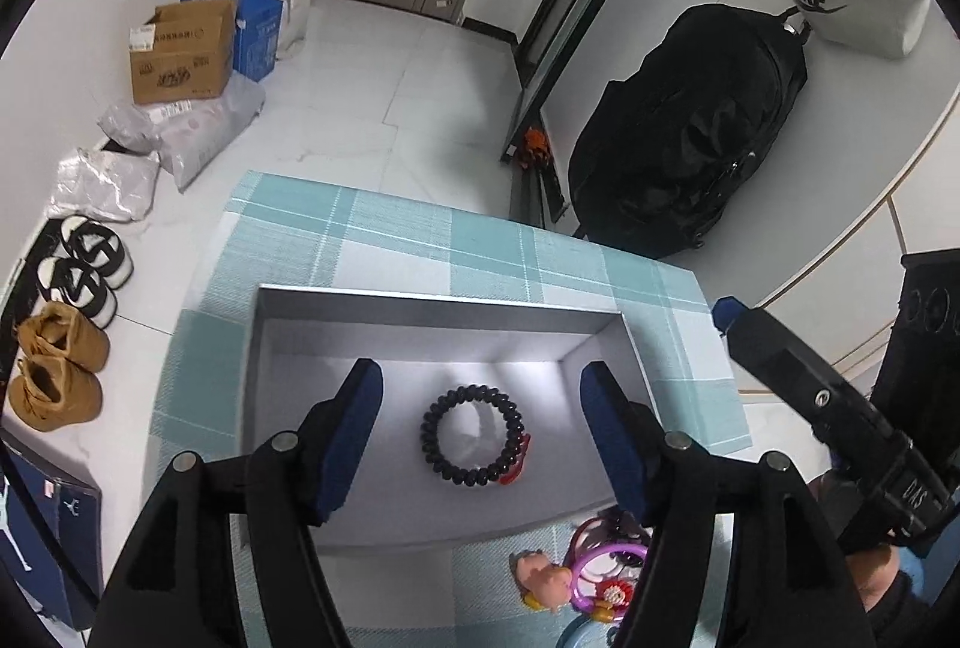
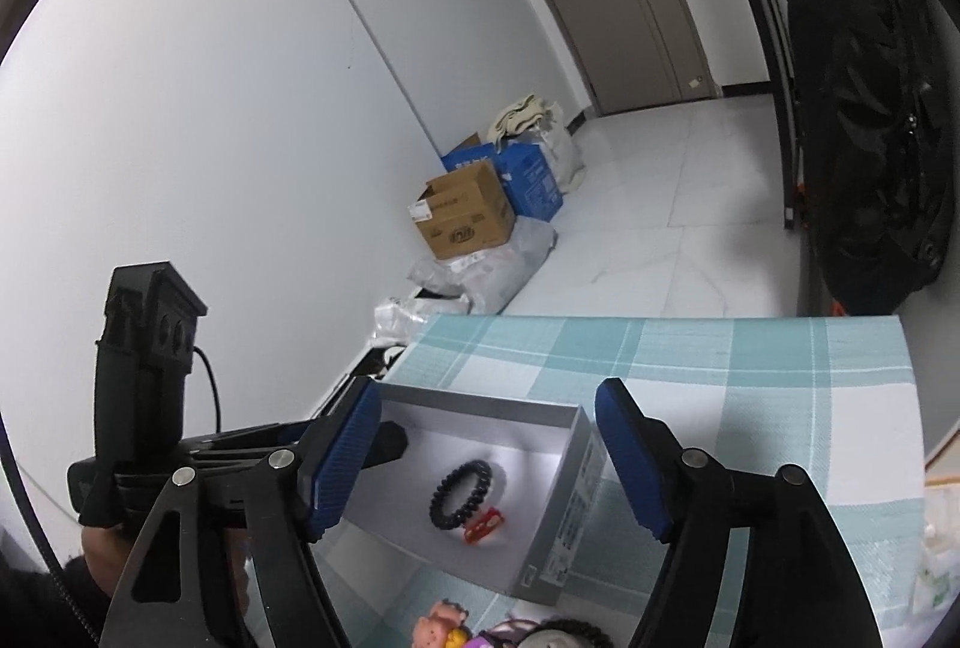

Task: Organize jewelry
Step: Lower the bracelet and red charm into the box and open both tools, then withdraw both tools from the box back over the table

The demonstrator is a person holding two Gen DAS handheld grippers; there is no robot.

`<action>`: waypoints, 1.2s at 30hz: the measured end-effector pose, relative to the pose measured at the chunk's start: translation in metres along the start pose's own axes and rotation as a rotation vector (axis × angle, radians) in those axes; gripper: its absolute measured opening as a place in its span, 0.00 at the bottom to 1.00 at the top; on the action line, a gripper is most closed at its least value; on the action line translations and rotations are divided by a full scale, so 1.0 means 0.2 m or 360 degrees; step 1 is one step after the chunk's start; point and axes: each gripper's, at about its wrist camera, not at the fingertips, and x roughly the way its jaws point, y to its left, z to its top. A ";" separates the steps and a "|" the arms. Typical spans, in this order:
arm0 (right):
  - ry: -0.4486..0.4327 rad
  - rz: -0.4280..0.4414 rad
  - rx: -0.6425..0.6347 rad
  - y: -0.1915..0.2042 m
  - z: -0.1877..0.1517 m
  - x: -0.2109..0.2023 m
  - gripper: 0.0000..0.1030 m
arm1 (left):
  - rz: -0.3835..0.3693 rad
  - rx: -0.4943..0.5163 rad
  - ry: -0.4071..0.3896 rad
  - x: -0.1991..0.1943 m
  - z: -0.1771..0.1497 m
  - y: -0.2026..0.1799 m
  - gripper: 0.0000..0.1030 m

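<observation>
- Our left gripper (image 1: 480,426) hangs over the box (image 1: 312,324) with its jaws apart and nothing between the pads; the bracelet (image 1: 471,435) lies on the floor of the box below the gap, not touched.
- Our right gripper (image 2: 489,462) also stands wide, its blue pads clear of everything. It points down across the near edge of the box, and we hold nothing in it.
- In the right wrist view the left gripper's tip reaches in over the box's left wall, so both tools crowd the same opening.
- The dark beaded bracelet rests flat near the middle of the box. A small red piece (image 2: 482,523) lies against its near right side, touching or just beside it; we cannot tell what it is.
- The box is open-topped and grey and sits on a plaid cloth (image 1: 420,240) that covers the table.
- In front of the box, on the cloth, a heap of pieces waits: a purple ring (image 1: 603,564), a pink figure charm (image 1: 543,576) and some smaller bits that we cannot make out.
- We judge that a drop-off step is just ending: two items are in, both grippers are empty, and the heap is not yet sorted.
- The next move calls for one gripper to back out of the box and come down on the heap, picking a single piece without dragging its neighbours.
- The purple ring looks tangled with the others, so we need a narrow, careful pinch there.
- The other gripper should clear the opening first, lest the two collide.
</observation>
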 end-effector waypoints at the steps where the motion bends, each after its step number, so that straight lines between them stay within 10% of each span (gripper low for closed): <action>1: -0.0005 -0.0001 0.0000 0.00 0.00 -0.01 0.74 | 0.0014 0.0003 -0.0013 -0.01 0.00 0.01 0.62; 17: -0.0104 -0.0040 -0.0053 0.08 -0.09 -0.20 0.84 | 0.0126 0.0057 -0.0220 -0.23 -0.17 -0.02 0.70; 36: -0.0074 -0.0241 0.0048 0.02 -0.27 -0.44 1.00 | -0.0041 0.0151 0.0170 -0.14 -0.49 -0.21 0.75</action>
